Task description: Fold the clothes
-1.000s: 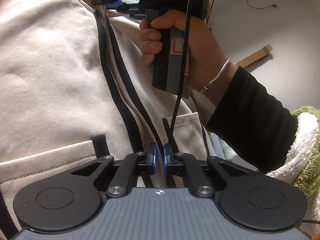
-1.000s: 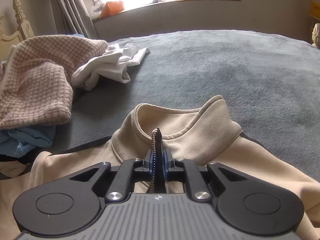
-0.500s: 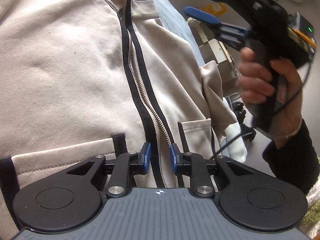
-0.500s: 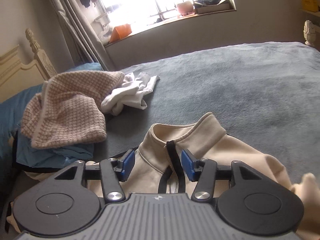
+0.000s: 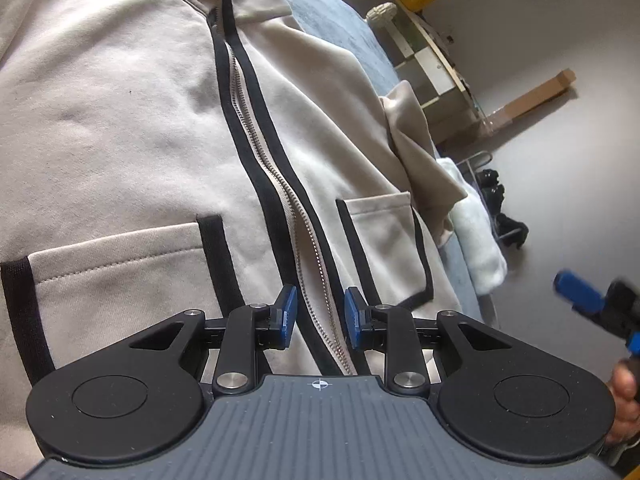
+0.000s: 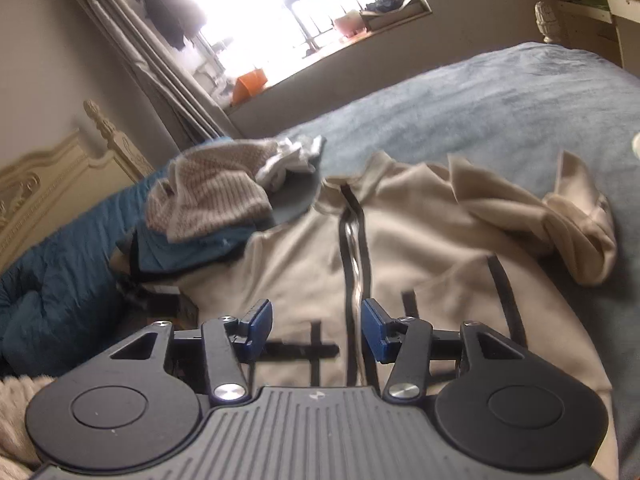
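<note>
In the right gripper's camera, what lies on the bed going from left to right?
Blue quilt → pink-and-white knit → crumpled white cloth → jacket's zip → bunched beige sleeve.

The left gripper (image 5: 318, 317) has a ribbed grey body with a small crosshair mark just behind the jaws. Black linkage arms with silver screws flank the jaws, ending in round black discs to either side. Blue pads (image 5: 287, 310) line the jaws. The right gripper (image 6: 316, 330) is built the same, with a small bolt-like mark behind its jaws.
</note>
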Demonstrator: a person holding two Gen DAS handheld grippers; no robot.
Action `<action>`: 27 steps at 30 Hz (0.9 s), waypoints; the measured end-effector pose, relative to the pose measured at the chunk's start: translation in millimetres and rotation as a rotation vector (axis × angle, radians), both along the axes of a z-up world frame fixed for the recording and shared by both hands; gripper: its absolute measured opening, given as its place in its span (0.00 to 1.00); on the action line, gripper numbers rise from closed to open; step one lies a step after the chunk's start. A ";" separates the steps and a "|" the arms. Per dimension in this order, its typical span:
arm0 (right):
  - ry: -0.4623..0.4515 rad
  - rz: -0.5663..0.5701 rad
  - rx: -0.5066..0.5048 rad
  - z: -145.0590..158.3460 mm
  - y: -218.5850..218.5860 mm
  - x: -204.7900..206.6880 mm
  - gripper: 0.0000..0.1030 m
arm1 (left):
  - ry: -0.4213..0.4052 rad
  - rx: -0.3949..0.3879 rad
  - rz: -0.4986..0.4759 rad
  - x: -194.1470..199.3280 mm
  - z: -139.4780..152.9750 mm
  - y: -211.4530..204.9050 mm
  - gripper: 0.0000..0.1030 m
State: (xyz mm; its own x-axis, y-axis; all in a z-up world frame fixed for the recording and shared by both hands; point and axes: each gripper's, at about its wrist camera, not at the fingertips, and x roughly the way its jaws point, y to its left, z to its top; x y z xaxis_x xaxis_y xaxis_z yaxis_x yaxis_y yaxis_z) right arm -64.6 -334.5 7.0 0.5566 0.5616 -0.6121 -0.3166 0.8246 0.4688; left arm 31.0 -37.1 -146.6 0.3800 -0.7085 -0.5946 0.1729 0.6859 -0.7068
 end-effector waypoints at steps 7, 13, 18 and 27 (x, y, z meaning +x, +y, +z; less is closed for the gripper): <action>0.001 0.145 -0.331 -66.1 36.3 -63.7 0.32 | -0.052 0.128 -0.078 -15.4 5.2 -17.3 0.24; -0.123 0.315 -0.623 -104.8 72.9 -100.5 0.22 | -0.121 0.228 -0.136 -27.5 7.2 -29.0 0.24; -0.162 0.344 -0.756 -125.4 85.0 -105.1 0.23 | -0.171 0.282 -0.168 -34.5 7.2 -36.3 0.24; -0.140 0.348 -0.803 -130.1 88.7 -100.7 0.37 | -0.277 0.371 -0.217 -49.9 3.9 -47.7 0.29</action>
